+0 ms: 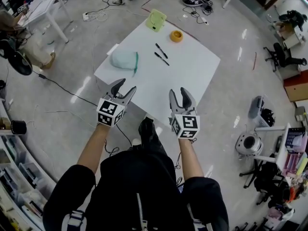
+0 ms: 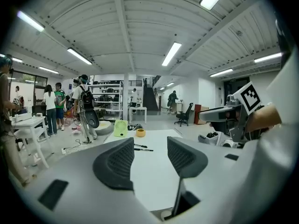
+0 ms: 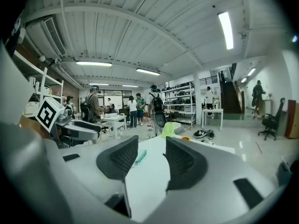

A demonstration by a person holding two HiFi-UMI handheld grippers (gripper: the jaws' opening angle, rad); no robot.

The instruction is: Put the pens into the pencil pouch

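One white counter point(image 1: 185, 73) carries two black pens point(image 1: 161, 50) point(image 1: 161, 58), one pale teal pouch point(image 1: 124, 59), one light green case point(image 1: 156, 20) and one orange roll point(image 1: 176, 35). The pens lie close together and roughly parallel near the middle of the counter, just right of the pouch and not touching it. The pouch lies flat on the left part, with its darker green edge turned toward the pens. The green case sits at the far corner and the roll near it, both well apart from the pens.

There are two hand-held grippers, one in each hand. The left hand-held gripper point(image 1: 124, 86) is at the near left edge of the counter, its jaws wide apart with only bare counter between them. The right hand-held gripper point(image 1: 178, 93) is at the near edge, its jaws likewise wide, holding and touching nothing. Both are well short of the pens and pouch.
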